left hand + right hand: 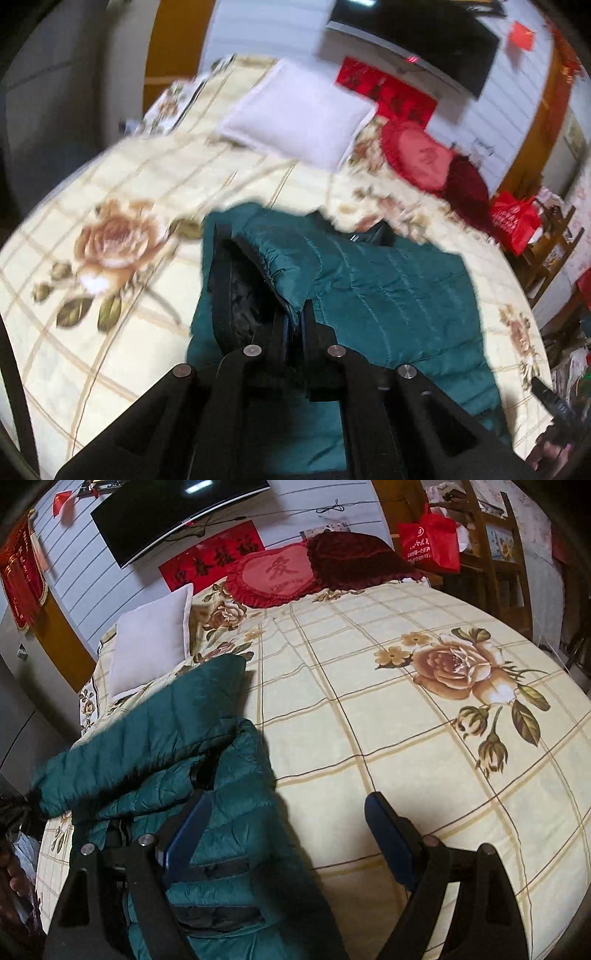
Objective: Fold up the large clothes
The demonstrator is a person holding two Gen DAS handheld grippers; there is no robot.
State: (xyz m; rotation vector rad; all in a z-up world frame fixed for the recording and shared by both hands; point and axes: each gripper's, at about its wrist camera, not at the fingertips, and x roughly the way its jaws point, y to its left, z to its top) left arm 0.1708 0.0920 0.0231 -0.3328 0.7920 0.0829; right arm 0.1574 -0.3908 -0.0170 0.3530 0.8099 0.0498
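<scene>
A dark green quilted jacket [388, 291] lies on a bed with a cream floral cover [110, 206]. My left gripper [294, 321] is shut on the jacket's front edge by the zipper, with the black lining showing to its left. In the right wrist view the jacket [207, 760] lies partly folded at the left, one sleeve laid across it. My right gripper [288, 812] is open and empty; its left finger [188, 830] hangs over the jacket and its right finger [388, 834] over the bare cover [369, 720].
A white pillow [299, 114] and red cushions [417, 155] lie at the head of the bed, also in the right wrist view: pillow [151, 642], cushions [277, 572]. A wall-mounted TV [170, 513], a red bag [432, 539] and wooden shelves [491, 554] stand beyond.
</scene>
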